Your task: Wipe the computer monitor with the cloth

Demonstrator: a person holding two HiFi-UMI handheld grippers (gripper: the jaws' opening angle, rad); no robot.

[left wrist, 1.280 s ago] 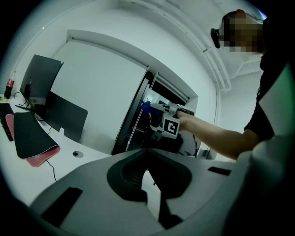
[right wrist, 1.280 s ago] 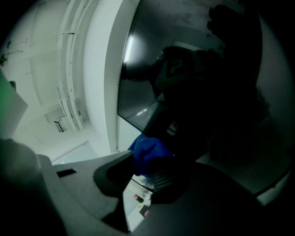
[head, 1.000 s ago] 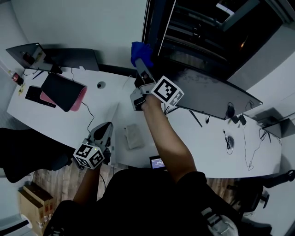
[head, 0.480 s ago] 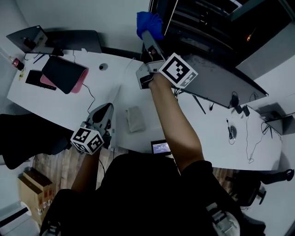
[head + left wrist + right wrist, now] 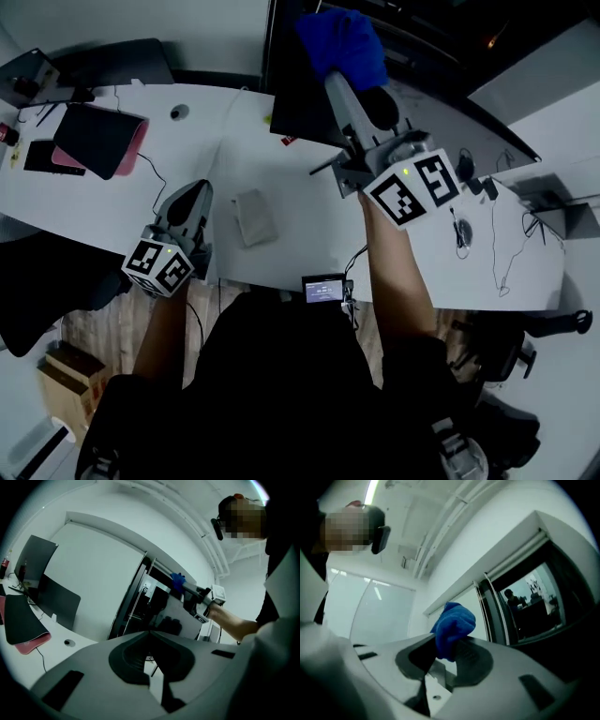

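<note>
My right gripper (image 5: 347,67) reaches up and away from me, shut on a bunched blue cloth (image 5: 342,42). The cloth sits at the upper edge of the wide dark monitor (image 5: 441,117) on the white desk (image 5: 281,244). In the right gripper view the blue cloth (image 5: 452,630) bulges out between the jaws of the right gripper (image 5: 444,652). My left gripper (image 5: 192,208) hangs low over the desk's front edge, shut with nothing in it. In the left gripper view the left gripper (image 5: 149,634) has its jaws meeting at the tips, and the cloth (image 5: 178,580) shows far off.
A grey folded cloth (image 5: 251,217) lies on the desk between my arms. A dark laptop on a pink sleeve (image 5: 89,139) and a second monitor (image 5: 28,70) are at the far left. A phone (image 5: 325,289) sits at the front edge, and cables (image 5: 502,253) trail at the right.
My right gripper has carried the blue cloth up and to the right along the monitor, with the arm stretched further out. My left gripper has stayed almost still.
</note>
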